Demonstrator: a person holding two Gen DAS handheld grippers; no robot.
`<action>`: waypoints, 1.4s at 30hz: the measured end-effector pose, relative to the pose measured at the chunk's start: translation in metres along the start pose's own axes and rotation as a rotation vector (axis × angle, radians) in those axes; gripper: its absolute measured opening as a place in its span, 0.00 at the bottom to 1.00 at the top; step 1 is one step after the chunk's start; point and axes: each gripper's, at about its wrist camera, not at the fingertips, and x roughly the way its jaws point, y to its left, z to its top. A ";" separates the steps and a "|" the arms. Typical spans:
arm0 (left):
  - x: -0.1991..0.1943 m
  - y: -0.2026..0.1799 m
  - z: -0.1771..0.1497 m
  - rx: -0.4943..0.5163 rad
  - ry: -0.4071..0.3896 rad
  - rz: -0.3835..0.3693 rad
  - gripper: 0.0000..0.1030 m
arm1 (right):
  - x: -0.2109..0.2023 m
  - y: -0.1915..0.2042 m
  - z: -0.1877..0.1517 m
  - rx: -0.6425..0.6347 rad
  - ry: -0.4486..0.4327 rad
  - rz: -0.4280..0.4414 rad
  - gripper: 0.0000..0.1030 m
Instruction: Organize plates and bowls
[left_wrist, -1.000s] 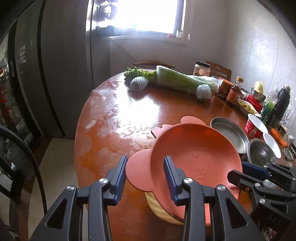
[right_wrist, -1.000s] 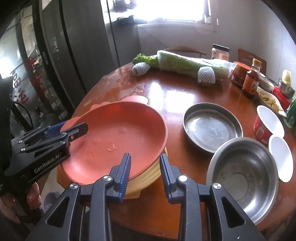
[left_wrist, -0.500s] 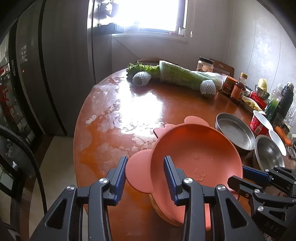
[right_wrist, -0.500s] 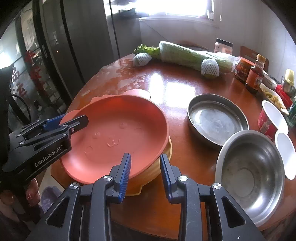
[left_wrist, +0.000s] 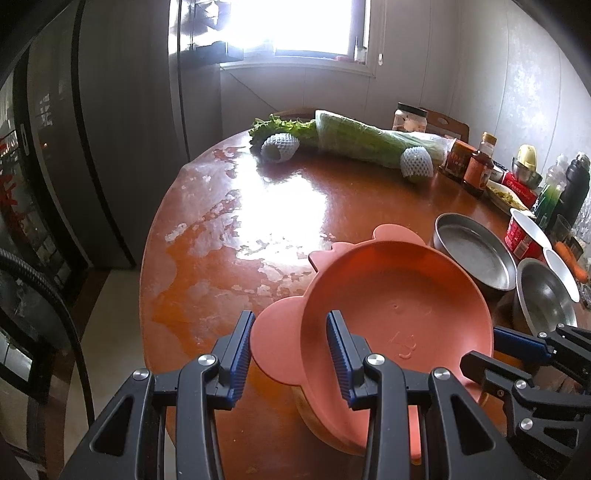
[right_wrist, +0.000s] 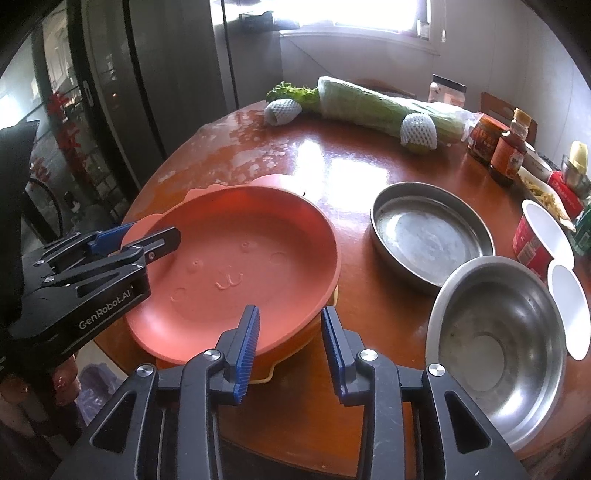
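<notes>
A salmon-pink plate with ears (left_wrist: 399, 317) (right_wrist: 236, 266) rests tilted on a yellow dish (right_wrist: 295, 345) near the table's front edge. My left gripper (left_wrist: 290, 350) is open, its jaws astride the plate's left ear and rim; it also shows in the right wrist view (right_wrist: 147, 236). My right gripper (right_wrist: 290, 345) is open, its jaws astride the plate's near rim; it shows in the left wrist view (left_wrist: 487, 350). A flat steel pan (right_wrist: 430, 230) and a steel bowl (right_wrist: 495, 343) stand to the right.
The round wooden table (left_wrist: 258, 206) holds cabbage (right_wrist: 384, 103), two foam-netted fruits, jars, sauce bottles and a red cup (right_wrist: 535, 243) along its back and right. A white lid (right_wrist: 569, 314) lies by the steel bowl. A dark fridge (left_wrist: 110, 110) stands on the left.
Both grippers and the pink plate rose and tilted slightly; the view shifted back from the table. The jaws stayed open.
</notes>
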 end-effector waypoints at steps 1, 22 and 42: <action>0.000 0.000 0.000 0.000 0.001 0.000 0.38 | 0.000 0.000 0.000 0.000 0.000 0.002 0.36; 0.006 0.003 -0.003 -0.013 0.025 -0.008 0.40 | -0.004 -0.003 -0.002 0.015 -0.006 0.015 0.39; -0.020 0.001 0.009 -0.037 -0.047 -0.012 0.49 | -0.020 -0.020 -0.003 0.059 -0.045 0.020 0.42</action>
